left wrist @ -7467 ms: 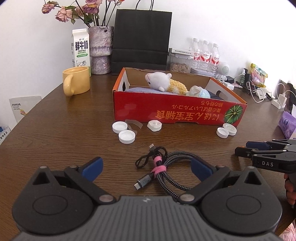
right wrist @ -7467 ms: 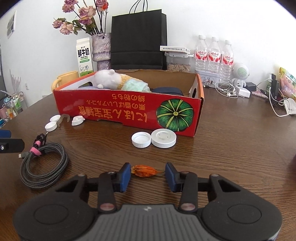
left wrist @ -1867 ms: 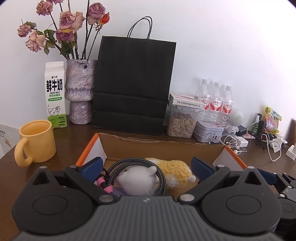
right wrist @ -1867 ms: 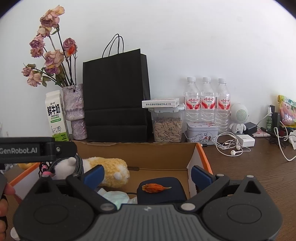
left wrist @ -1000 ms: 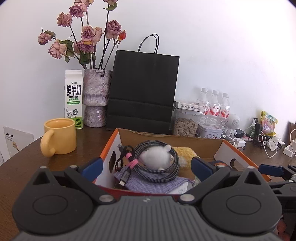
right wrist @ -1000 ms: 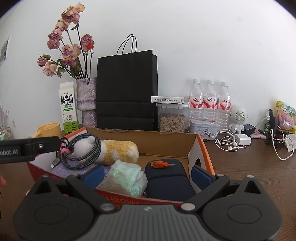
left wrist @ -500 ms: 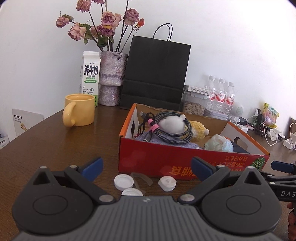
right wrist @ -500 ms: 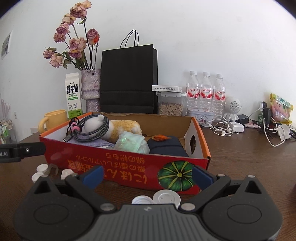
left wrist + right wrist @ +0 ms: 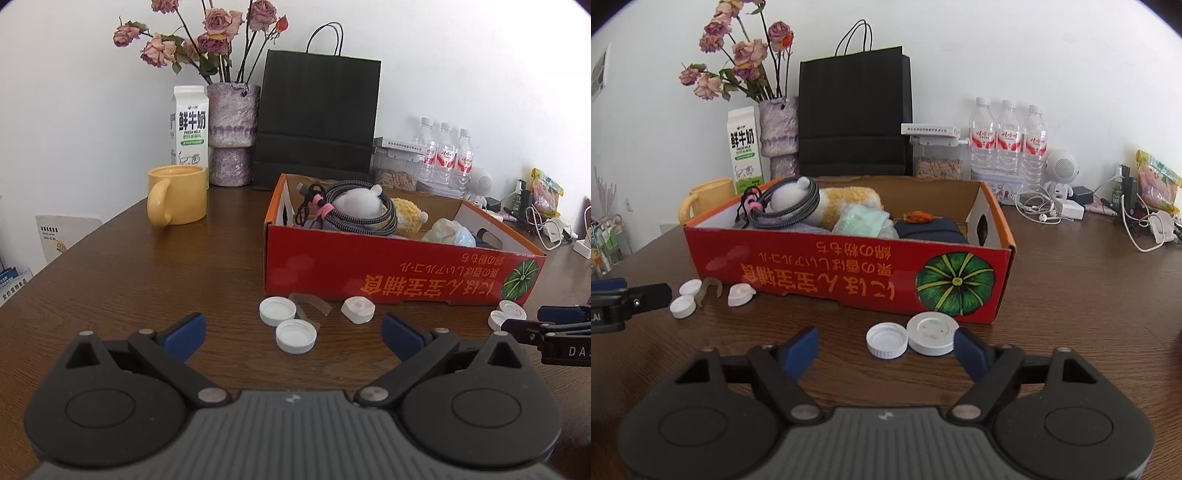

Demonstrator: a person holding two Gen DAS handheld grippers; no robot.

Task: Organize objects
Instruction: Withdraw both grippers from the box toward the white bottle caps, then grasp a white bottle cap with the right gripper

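Note:
A red cardboard box point(image 9: 388, 273) point(image 9: 831, 269) stands on the brown table. In it lie a coiled braided cable point(image 9: 354, 214) point(image 9: 783, 210) around a white plush toy point(image 9: 360, 201), a crumpled bag point(image 9: 864, 221), a dark pouch point(image 9: 931, 229) and a small orange piece point(image 9: 918, 217). Three white caps point(image 9: 295, 334) lie in front of my open, empty left gripper point(image 9: 291, 336). Two white caps point(image 9: 910, 338) lie between the fingers of my open, empty right gripper point(image 9: 886, 349), low over the table.
A yellow mug point(image 9: 177, 199), milk carton point(image 9: 190, 123), flower vase point(image 9: 232, 133) and black paper bag point(image 9: 317, 118) stand behind the box. Water bottles point(image 9: 1008, 136), a seed jar point(image 9: 938, 162) and chargers with cables point(image 9: 1137, 221) crowd the back right.
Both grippers have pulled back from the box and dropped toward the table. The cable and the orange piece stay in the box. The caps have come close to the fingers.

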